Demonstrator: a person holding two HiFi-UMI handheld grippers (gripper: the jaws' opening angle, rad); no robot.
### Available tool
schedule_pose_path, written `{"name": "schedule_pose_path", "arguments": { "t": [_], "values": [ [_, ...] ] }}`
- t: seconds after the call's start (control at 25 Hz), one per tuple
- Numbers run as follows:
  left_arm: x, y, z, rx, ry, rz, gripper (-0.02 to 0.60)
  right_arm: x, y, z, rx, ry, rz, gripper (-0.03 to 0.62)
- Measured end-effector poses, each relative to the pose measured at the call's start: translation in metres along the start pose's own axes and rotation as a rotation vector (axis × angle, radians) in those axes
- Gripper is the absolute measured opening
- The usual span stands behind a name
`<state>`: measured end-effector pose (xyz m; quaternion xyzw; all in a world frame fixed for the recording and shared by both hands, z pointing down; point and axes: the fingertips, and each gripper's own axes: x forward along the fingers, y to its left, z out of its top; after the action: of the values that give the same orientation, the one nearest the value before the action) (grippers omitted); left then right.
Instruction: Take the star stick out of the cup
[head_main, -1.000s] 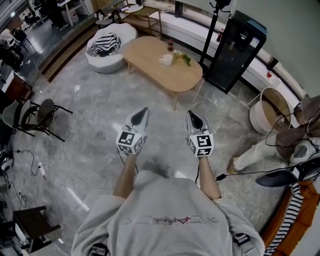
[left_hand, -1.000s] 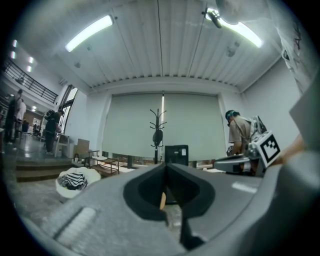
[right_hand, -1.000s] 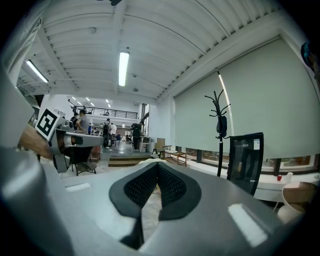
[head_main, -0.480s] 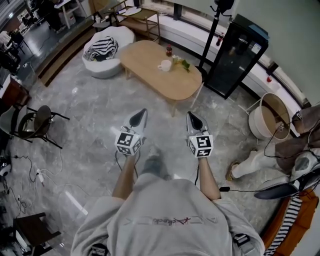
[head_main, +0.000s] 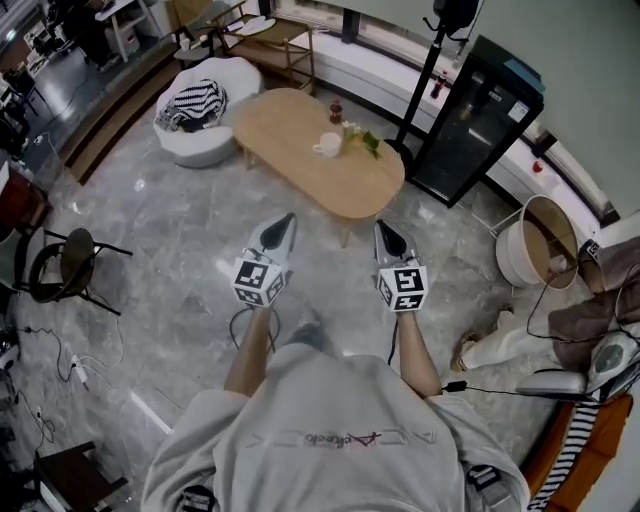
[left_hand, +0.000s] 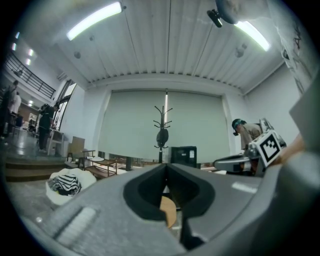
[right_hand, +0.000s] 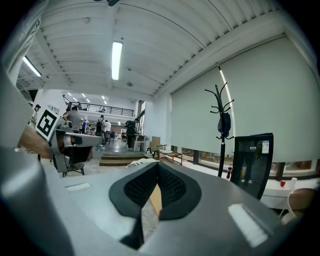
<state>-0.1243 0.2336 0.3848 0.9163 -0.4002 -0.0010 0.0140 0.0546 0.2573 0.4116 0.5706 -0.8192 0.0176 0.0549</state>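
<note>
A white cup (head_main: 327, 146) stands on the oval wooden table (head_main: 300, 170) far ahead, with a yellow-green item (head_main: 361, 139) beside it; too small to tell whether that is the star stick. My left gripper (head_main: 289, 219) and right gripper (head_main: 381, 226) are held side by side above the marble floor, well short of the table. Both are shut and hold nothing. In the left gripper view the jaws of the left gripper (left_hand: 166, 165) meet at the tips, with a sliver of table (left_hand: 169, 210) behind. The right gripper (right_hand: 157, 164) looks the same in its own view.
A white beanbag with a striped cloth (head_main: 203, 107) sits left of the table. A black cabinet (head_main: 476, 120) and a coat stand (head_main: 424, 62) are behind it. A round white basket (head_main: 539, 238), a seated person's leg (head_main: 500, 338) and cables lie right; a dark chair (head_main: 68, 258) left.
The whole view has shifted as the person walks: the table sits a little further left and lower. Both grippers keep the same shut pose in front of the body.
</note>
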Motion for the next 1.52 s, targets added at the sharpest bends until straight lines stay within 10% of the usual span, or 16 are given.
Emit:
{"name": "schedule_pose_path", "arguments": {
  "t": [0.72, 1.52],
  "values": [
    [0.086, 0.119, 0.006, -0.013, -0.011, -0.06, -0.001, 0.136, -0.014, 0.021, -0.005, -0.001, -0.044, 0.005],
    [0.12, 0.14, -0.014, -0.033, 0.019, -0.092, 0.0, 0.168, -0.03, -0.001, 0.012, 0.041, -0.057, 0.005]
  ]
}}
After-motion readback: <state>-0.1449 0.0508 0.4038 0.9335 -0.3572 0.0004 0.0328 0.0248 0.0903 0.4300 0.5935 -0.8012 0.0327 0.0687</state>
